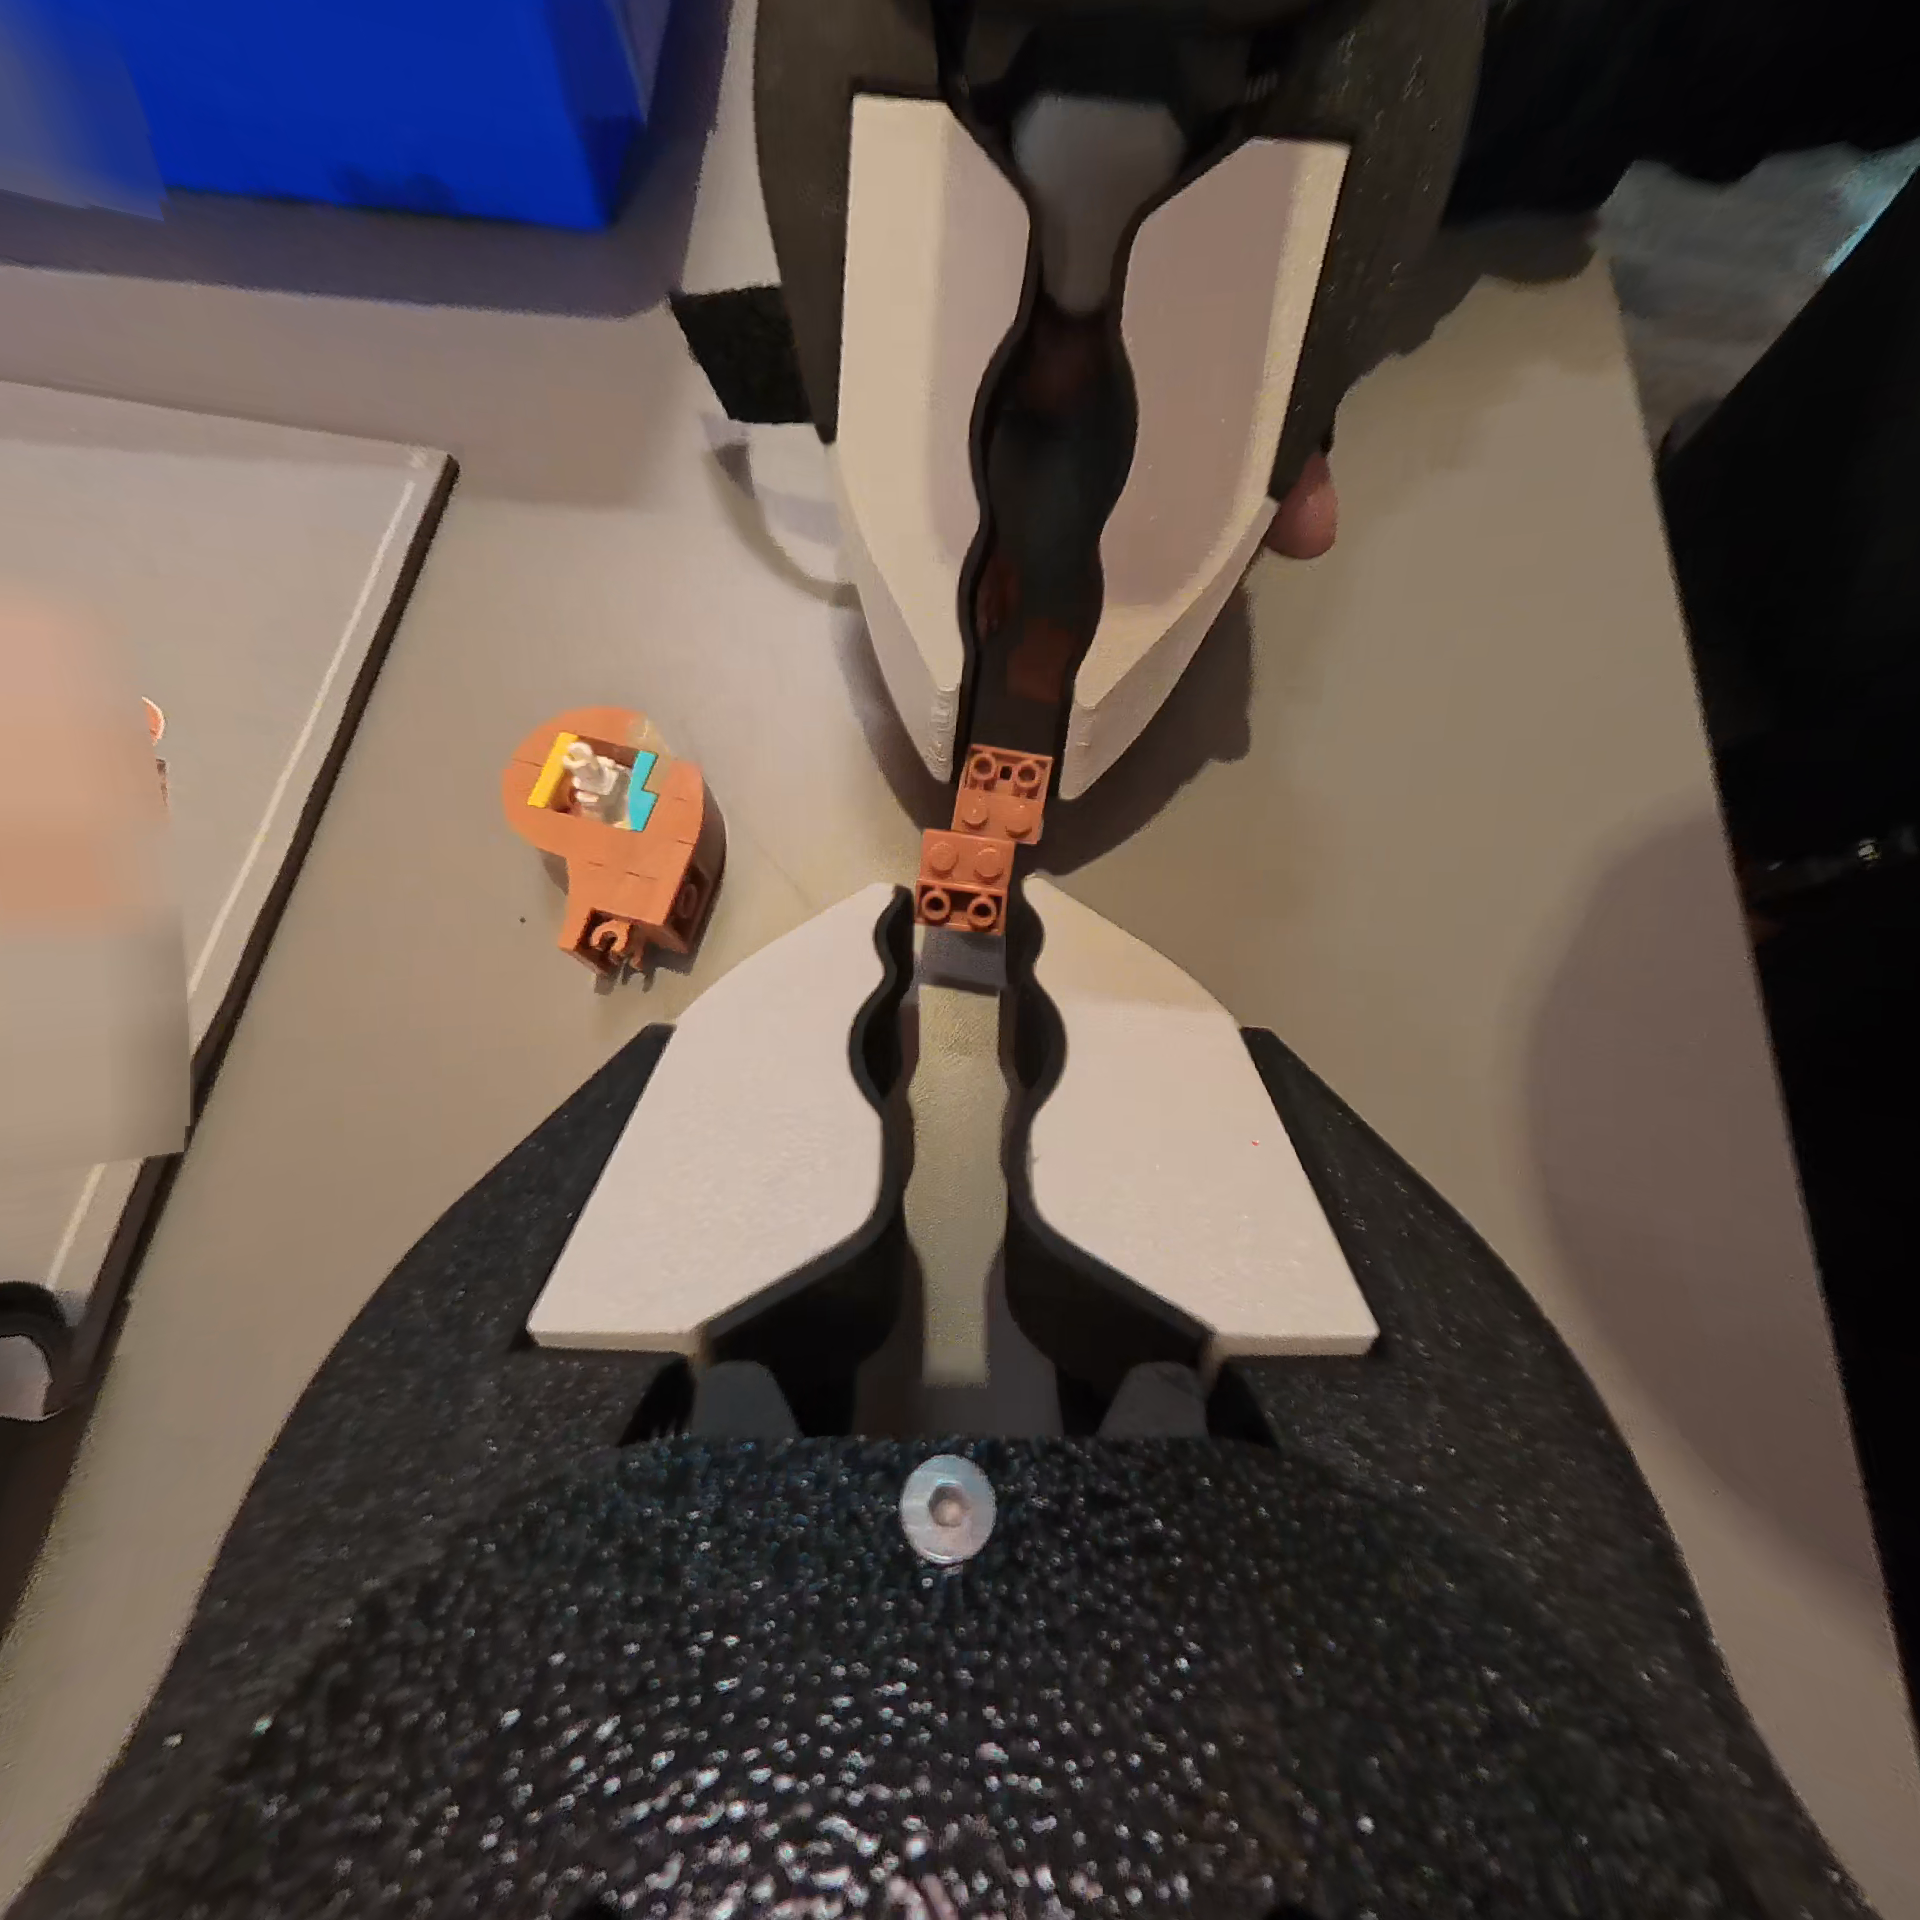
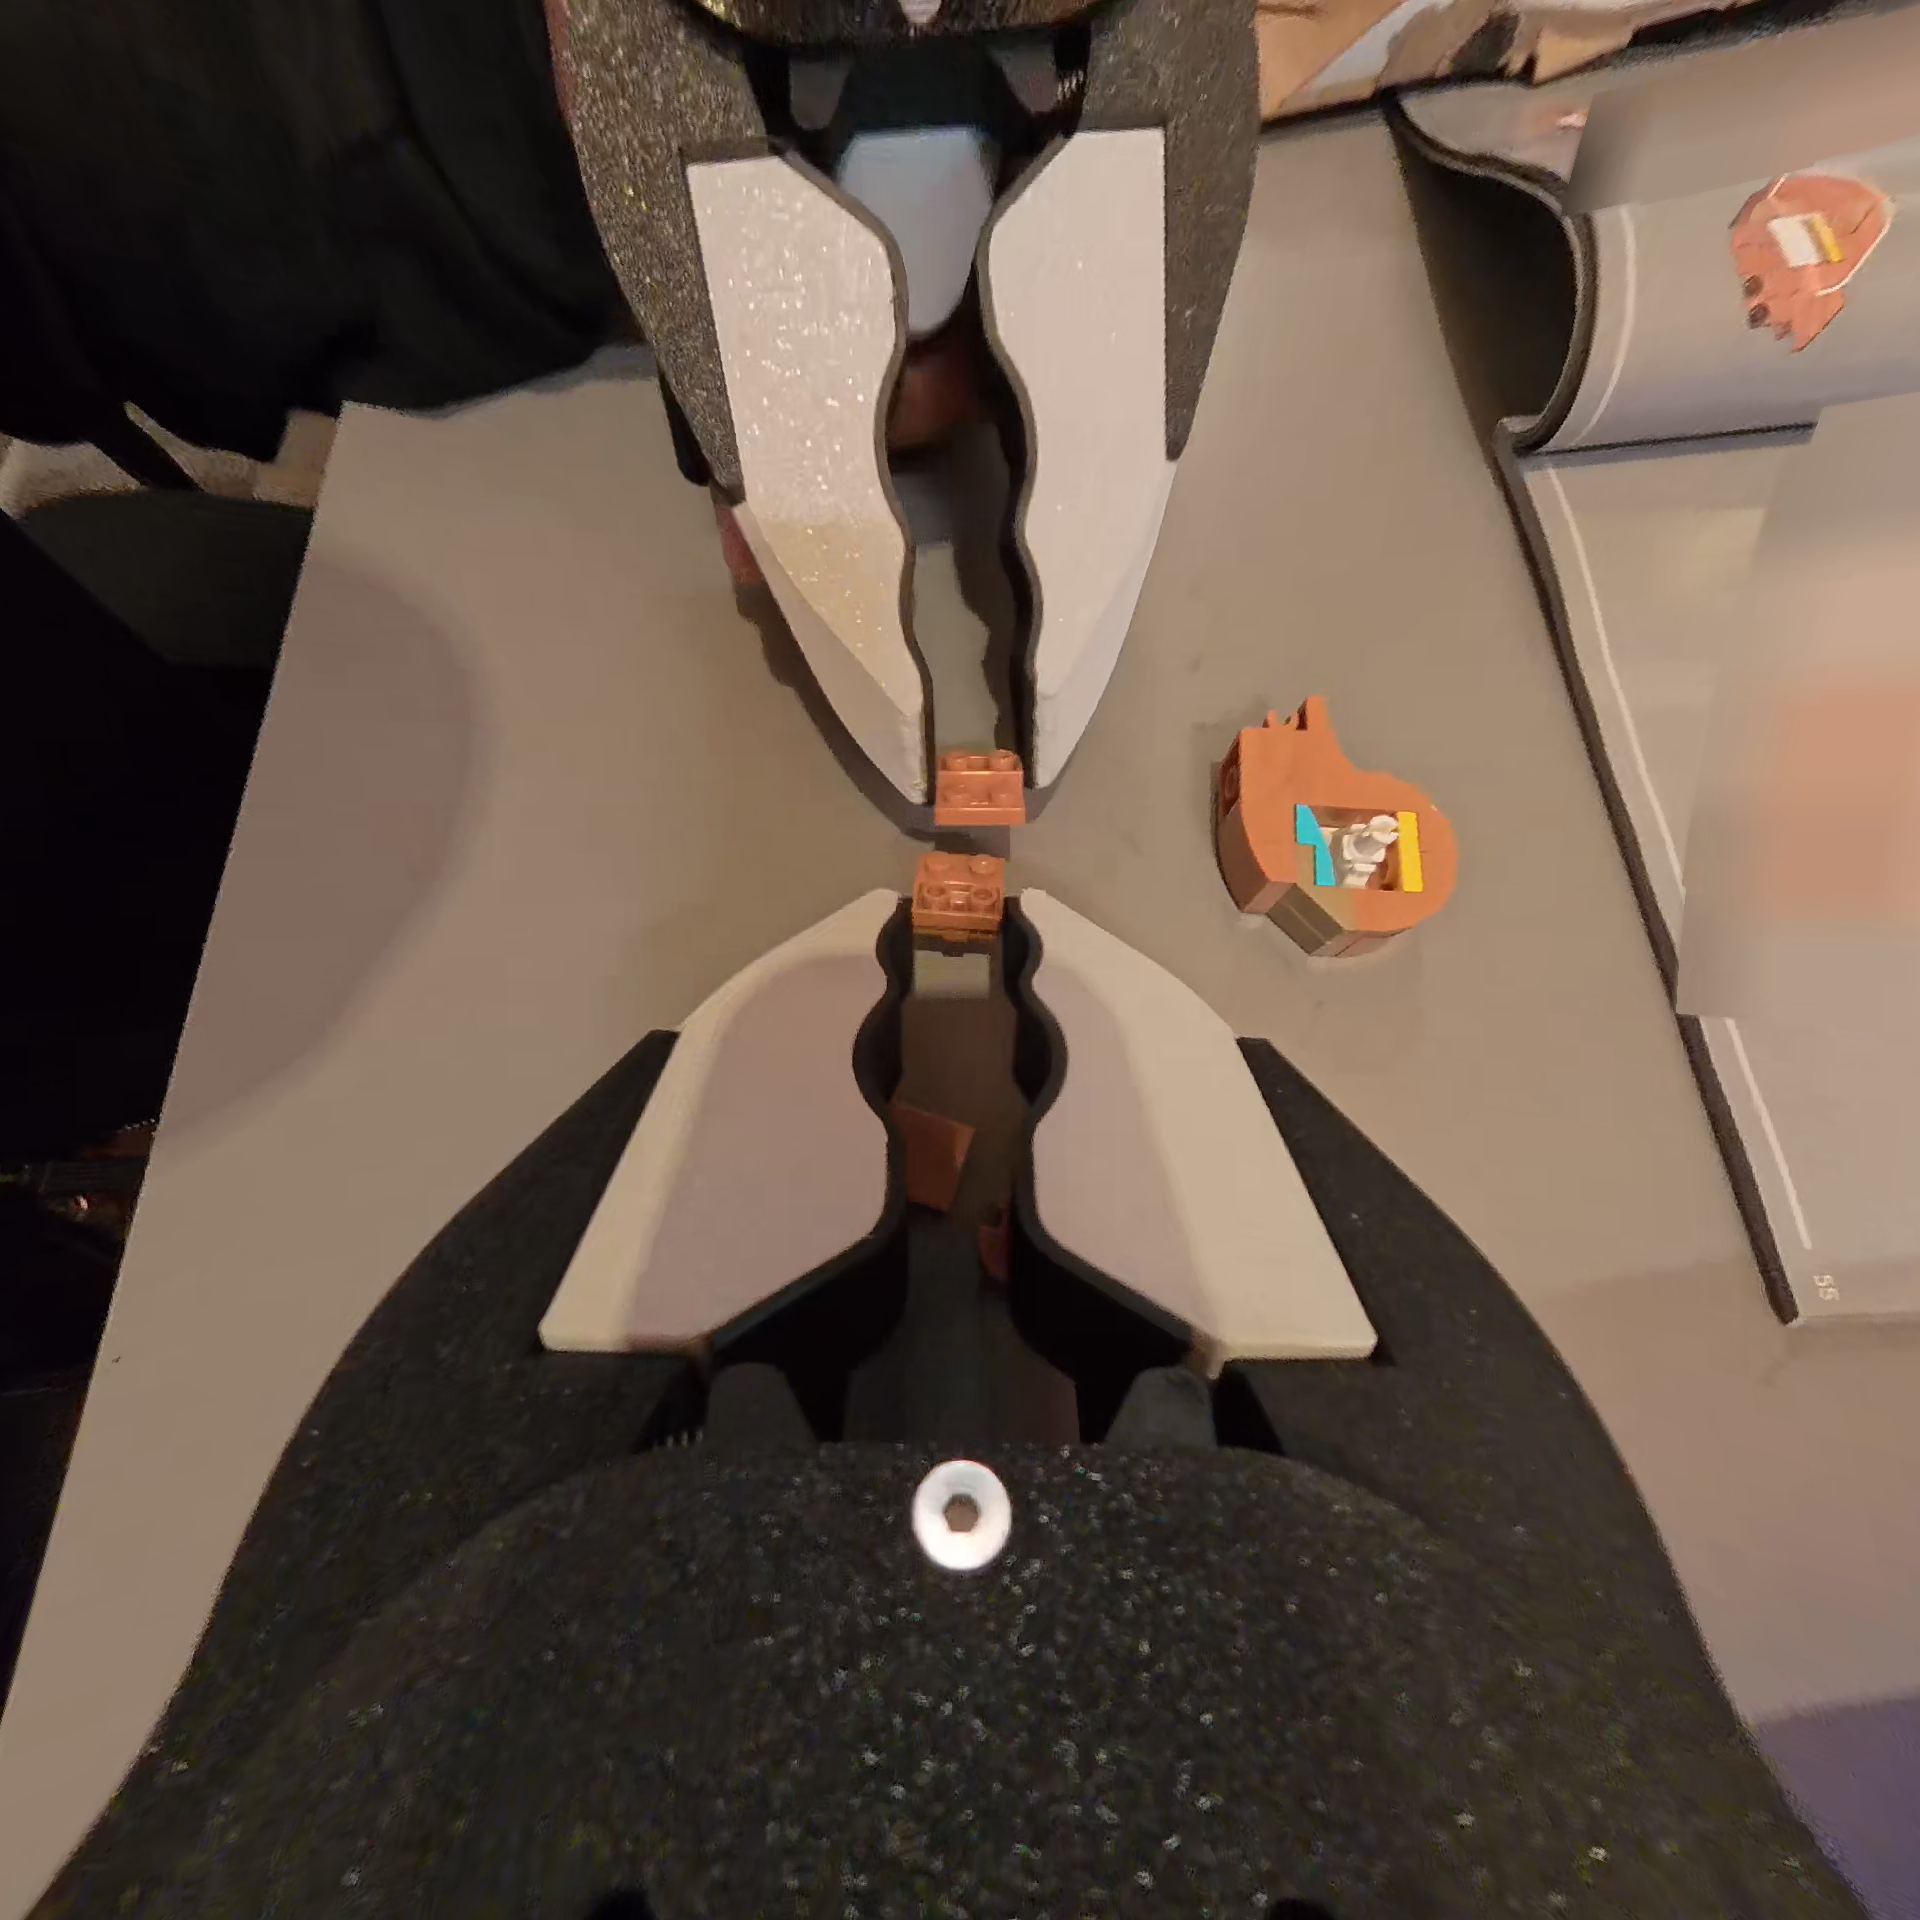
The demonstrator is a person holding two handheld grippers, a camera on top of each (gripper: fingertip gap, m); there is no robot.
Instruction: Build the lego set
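The left gripper (image 1: 961, 904) has its jaws clamped on a small brown brick (image 1: 964, 883) at the frame's centre. Facing it tip to tip from the top of the frame, the right gripper (image 2: 958, 914) is clamped on a second brown brick (image 2: 958, 896). In the left wrist view the two bricks sit corner to corner, the far one (image 1: 1003, 795) shifted slightly right; in the right wrist view a narrow gap shows between them, so whether they touch cannot be told. Both hang above the grey bench (image 1: 1403, 831). A brown brick model (image 1: 613, 821) lies left of centre, beside a booklet (image 1: 208, 623)
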